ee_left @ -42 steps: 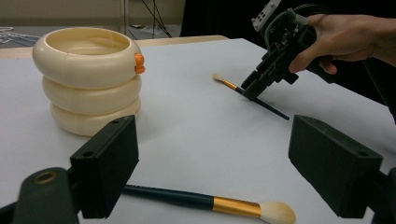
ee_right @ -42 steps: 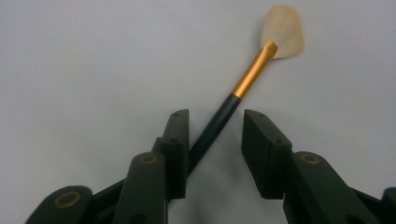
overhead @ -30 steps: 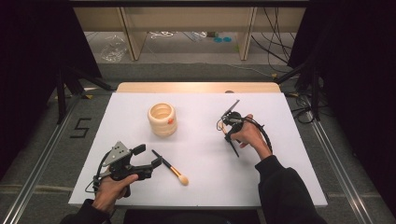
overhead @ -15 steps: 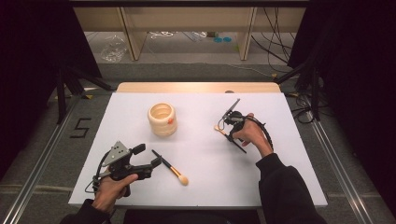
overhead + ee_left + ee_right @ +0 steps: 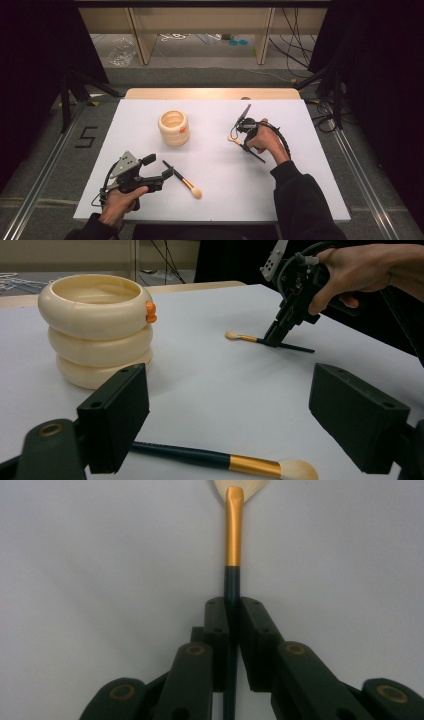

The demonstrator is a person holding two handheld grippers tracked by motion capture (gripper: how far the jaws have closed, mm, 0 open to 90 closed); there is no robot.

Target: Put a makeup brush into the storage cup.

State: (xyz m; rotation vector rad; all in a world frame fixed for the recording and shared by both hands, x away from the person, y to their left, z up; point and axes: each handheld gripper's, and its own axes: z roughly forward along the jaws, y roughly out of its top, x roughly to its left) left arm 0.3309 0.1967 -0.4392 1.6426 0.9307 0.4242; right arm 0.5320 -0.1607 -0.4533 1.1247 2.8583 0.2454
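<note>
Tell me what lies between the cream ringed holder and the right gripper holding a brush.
Nothing: between the cream holder and the right gripper the high view shows bare white table.

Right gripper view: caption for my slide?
Right gripper shut on a makeup brush's dark handle, bristles pointing away over the white table.

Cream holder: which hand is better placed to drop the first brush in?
Right. The right gripper is already shut on a brush; the left gripper is open, its brush on the table. Holder stands between them.
</note>
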